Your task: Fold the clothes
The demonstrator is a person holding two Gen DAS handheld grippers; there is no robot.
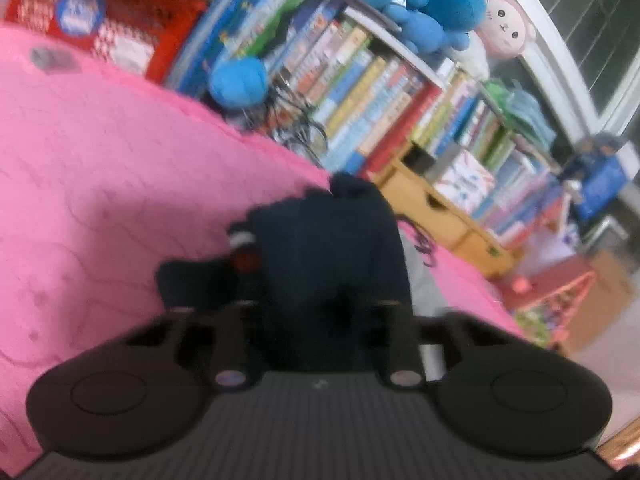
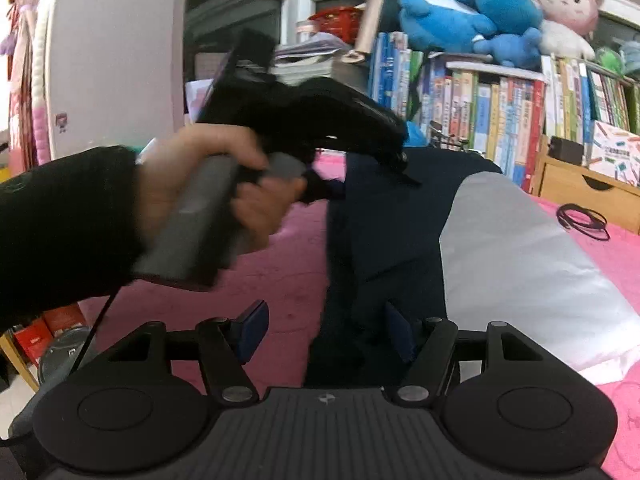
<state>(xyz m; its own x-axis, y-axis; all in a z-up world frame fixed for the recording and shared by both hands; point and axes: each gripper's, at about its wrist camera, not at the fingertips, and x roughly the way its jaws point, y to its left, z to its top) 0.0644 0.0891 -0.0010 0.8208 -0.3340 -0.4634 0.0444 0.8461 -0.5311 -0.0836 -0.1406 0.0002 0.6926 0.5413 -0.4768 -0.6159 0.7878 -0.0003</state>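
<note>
A dark navy garment with a wide silver-grey panel lies along the pink bedspread. My right gripper is open at its near end, and the navy edge rests against the right finger. A hand holds my left gripper down at the garment's far left corner. In the blurred left wrist view the navy cloth fills the space between the fingers of the left gripper and hides their tips. A small red and white patch shows beside the cloth.
A packed bookshelf with blue and pink plush toys on top runs along the bed's far side. A wooden drawer box stands at the right. A black looped cord lies on the bedspread near the box.
</note>
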